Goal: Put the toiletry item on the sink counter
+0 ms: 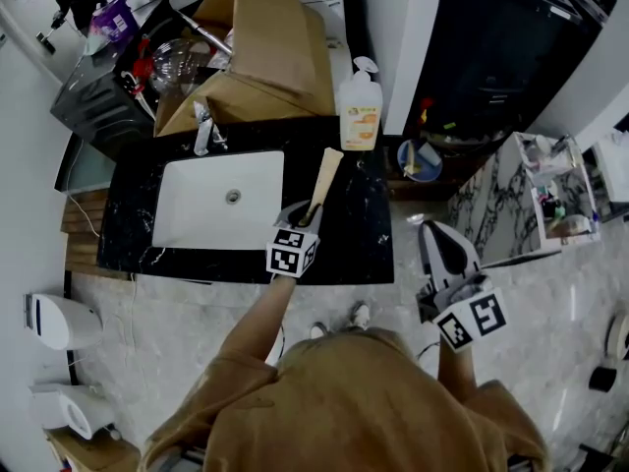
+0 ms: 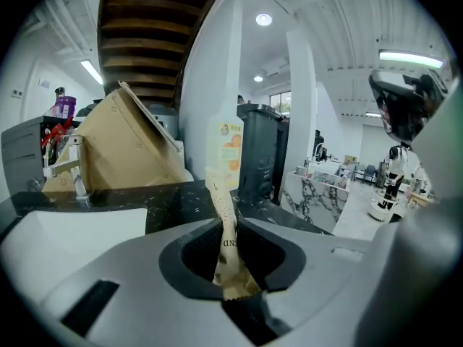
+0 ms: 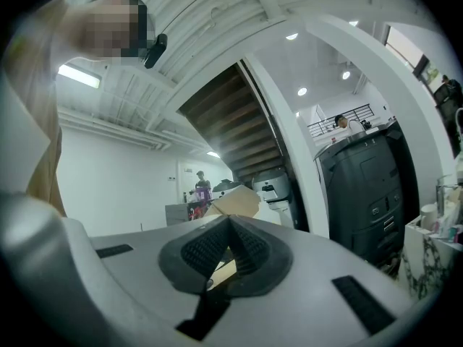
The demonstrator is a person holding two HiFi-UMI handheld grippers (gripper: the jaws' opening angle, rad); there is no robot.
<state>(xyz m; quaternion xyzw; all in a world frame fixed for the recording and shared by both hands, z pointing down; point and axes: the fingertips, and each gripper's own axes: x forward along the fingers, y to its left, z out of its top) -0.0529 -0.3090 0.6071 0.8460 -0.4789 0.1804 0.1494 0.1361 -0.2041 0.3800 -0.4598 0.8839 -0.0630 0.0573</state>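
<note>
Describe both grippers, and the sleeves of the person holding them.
The left gripper and right gripper both have smooth light-grey shells, with dark ribbed fingers set in a black recess. Each carries a white cube printed with black square markers. The person wears tan long sleeves.

Your head camera looks steeply down from above the black counter (image 1: 359, 244), with the sink (image 1: 221, 200) left of centre and your own shoulders (image 1: 344, 391) along the lower edge. The camera on your left gripper (image 1: 311, 212) sits low and close over that counter, facing level along it toward the cardboard box (image 1: 265, 37) at frame left and the soap bottle (image 1: 361, 111) at centre. The camera on your right gripper (image 1: 439, 234) tilts upward, mostly at the ceiling (image 3: 217, 49). All three views share the box, which is small and distant at the centre of the right gripper view.
</note>
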